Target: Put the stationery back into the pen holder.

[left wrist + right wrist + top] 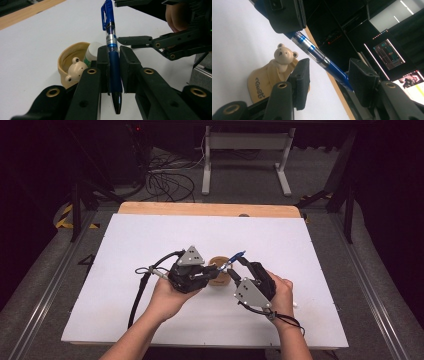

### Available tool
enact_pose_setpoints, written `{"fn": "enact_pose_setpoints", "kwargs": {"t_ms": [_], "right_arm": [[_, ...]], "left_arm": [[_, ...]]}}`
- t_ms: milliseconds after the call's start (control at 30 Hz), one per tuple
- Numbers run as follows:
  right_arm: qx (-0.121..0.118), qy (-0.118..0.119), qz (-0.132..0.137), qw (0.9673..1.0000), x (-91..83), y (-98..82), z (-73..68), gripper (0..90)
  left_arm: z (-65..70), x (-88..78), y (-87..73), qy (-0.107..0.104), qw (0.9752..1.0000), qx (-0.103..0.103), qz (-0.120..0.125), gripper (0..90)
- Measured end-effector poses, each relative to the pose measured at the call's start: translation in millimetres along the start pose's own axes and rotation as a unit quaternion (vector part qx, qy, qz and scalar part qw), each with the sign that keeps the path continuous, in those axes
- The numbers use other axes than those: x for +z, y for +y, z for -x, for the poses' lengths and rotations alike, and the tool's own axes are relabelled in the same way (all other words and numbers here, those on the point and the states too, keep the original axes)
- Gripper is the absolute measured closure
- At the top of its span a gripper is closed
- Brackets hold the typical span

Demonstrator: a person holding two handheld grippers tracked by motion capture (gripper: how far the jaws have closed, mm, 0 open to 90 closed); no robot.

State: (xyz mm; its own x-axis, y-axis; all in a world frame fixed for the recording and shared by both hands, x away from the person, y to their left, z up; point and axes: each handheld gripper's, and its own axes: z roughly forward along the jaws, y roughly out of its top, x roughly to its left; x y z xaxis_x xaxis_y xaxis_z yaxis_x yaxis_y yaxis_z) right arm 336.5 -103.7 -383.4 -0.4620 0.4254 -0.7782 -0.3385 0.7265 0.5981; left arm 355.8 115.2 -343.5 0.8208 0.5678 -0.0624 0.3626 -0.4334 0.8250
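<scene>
One blue pen (111, 53) stands at the centre of the left gripper view, clamped by its dark grip section between the left gripper's (114, 63) two black pads, tip toward the bottom of the frame and clip near the top edge. In the high view the pen (235, 258) sits just right of centre, slanting up to the right between the two hands. The right gripper (329, 77) has its jaws either side of the pen's clip end (322, 58) — spread, not pressing, with a gap showing on both sides. Just behind the pen — lower left in both gripper views — a beige bear-shaped holder (72, 66) rests on the white table (150, 240) with a small white bottle (93, 51) inside it. A wooden strip (200, 209) borders the table's upper edge.
</scene>
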Motion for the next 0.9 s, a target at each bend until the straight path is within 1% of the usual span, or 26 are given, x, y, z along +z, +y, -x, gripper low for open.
{"fn": "enact_pose_setpoints", "kwargs": {"t_ms": [133,200,233,300,367,433,467,533,600,700,733,767,800,833,900], "right_arm": [[-0.015,0.001,-0.004,0.9999,1.4,0.0,-2.0,57.1],[-0.026,0.0,-0.007,0.9996,2.4,0.2,-3.0,57.4],[-0.031,-0.001,-0.011,0.9995,2.8,0.5,-4.0,57.5],[-0.046,-0.001,-0.012,0.9989,4.1,0.9,-4.8,57.5],[-0.056,-0.005,-0.018,0.9982,4.6,1.7,-6.0,57.5],[-0.072,-0.003,-0.018,0.9972,5.5,2.0,-7.0,57.5],[-0.07,-0.002,-0.02,0.9974,5.5,2.1,-8.1,57.5],[-0.072,0.0,-0.017,0.9973,6.2,2.0,-8.6,57.7],[-0.075,0.0,-0.016,0.9971,6.2,2.1,-8.5,61.5],[-0.078,0.0,-0.017,0.9968,5.4,2.2,-7.7,64.4],[-0.079,-0.004,-0.018,0.9967,5.4,2.2,-7.9,65.4],[-0.081,-0.001,-0.018,0.9966,5.7,2.3,-7.9,66.3],[-0.079,-0.001,-0.019,0.9967,5.8,2.4,-8.0,67.2],[-0.073,0.0,-0.021,0.9971,5.7,2.4,-8.6,68.4],[-0.069,0.003,-0.022,0.9974,5.8,2.3,-8.6,71.0]], "left_arm": [[0.4,1.6,0.8,-0.005,1.0,-0.001,-0.002,79.1],[0.7,3.0,1.3,-0.01,0.9999,-0.004,-0.004,79.1],[0.9,3.9,1.7,-0.012,0.9999,-0.002,-0.006,79.1],[2.1,5.5,2.7,-0.015,0.9999,-0.003,-0.006,79.1],[2.8,6.4,3.8,-0.018,0.9998,0.002,-0.008,79.1],[3.5,7.4,4.6,-0.021,0.9997,0.003,-0.009,79.1],[3.5,7.7,4.9,-0.021,0.9997,0.005,-0.009,79.1],[3.3,8.3,5.1,-0.021,0.9997,0.005,-0.008,79.0],[3.2,8.7,5.0,-0.023,0.9997,0.002,-0.009,79.0],[3.1,8.6,5.5,-0.025,0.9997,0.0,-0.004,78.8],[3.0,8.2,5.7,-0.026,0.9996,-0.002,-0.001,78.6],[2.3,7.6,5.9,-0.026,0.9997,0.0,0.001,78.5],[2.3,7.1,5.9,-0.027,0.9996,-0.003,0.005,78.3],[2.0,6.4,5.9,-0.03,0.9995,-0.004,0.013,77.9],[1.5,4.8,6.4,-0.034,0.9992,-0.004,0.022,76.5]]}}
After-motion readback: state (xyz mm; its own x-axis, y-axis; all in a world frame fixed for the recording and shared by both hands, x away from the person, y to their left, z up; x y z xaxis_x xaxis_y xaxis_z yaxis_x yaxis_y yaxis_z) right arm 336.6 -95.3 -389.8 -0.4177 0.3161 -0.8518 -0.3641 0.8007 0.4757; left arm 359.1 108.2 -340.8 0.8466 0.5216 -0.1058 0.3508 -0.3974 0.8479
